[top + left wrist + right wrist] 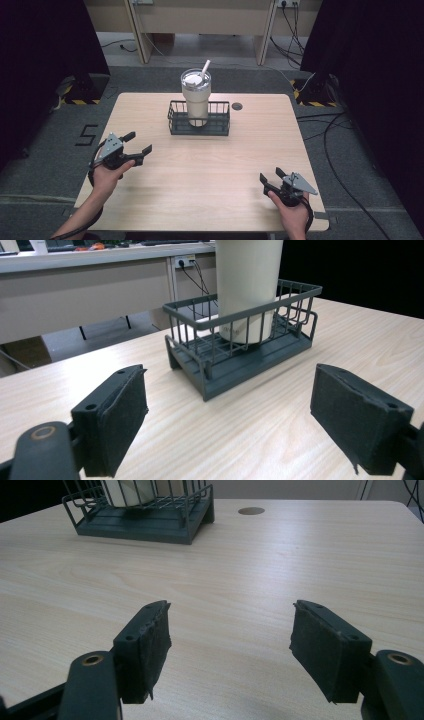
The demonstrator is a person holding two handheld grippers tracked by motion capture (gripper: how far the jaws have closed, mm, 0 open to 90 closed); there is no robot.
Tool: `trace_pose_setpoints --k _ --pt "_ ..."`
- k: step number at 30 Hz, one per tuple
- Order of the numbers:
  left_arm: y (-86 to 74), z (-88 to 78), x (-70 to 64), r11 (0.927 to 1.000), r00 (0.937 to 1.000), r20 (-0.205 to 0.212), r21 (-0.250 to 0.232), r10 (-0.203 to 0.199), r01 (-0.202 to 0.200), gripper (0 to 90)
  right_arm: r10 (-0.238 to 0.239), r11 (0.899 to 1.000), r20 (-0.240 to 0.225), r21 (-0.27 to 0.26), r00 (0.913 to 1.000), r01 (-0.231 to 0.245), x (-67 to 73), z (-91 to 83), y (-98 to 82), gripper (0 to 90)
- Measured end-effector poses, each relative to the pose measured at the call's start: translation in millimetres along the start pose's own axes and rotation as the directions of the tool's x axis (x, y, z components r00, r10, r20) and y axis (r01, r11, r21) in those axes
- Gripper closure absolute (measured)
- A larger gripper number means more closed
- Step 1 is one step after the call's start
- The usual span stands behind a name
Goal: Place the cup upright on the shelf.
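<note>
— Grippers parked at the near edge of the table (210, 190), before any contact: our left gripper (136, 143) and right gripper (270, 177) both hold their jaws spread wide, nothing between the pads. Where does the work sit?

— Tumbler (196, 98), cream-coloured with a lid and straw (205, 66), stands upright inside the dark wire basket (175, 123) at the far middle of the table, well apart from both our hands. In the left gripper view the tumbler (247, 285) rises from the basket (235, 315) straight ahead of the open jaws.

— So which step are we on?

— We judge it the approach, not yet begun. The next move calls for one gripper to travel forward, level its jaws above the basket rim, and close on the tumbler's wall; the other may need to steady the basket.
</note>
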State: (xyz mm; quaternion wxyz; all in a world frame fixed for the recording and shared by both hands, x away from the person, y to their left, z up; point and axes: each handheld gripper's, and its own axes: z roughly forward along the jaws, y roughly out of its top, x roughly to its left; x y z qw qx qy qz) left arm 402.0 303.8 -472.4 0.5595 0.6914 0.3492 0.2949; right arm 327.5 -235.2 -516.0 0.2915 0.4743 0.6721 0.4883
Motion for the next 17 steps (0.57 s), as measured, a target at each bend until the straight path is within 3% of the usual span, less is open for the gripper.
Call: trace_pose_setpoints --k 11,17 --pt "-21.4 -20.9 3.1 0.9988 0.9986 -0.026 0.012 -0.046 0.047 14.4 0.001 1.0 0.002 0.003 1.0 -0.001 0.0 0.2 0.1 32.2" --pt "-28.0 -19.9 -0.7 0.9984 0.9987 -0.011 0.027 -0.05 0.051 14.4 -0.01 1.0 -0.009 0.008 0.9999 0.01 -0.1 1.4 0.5 30.9"
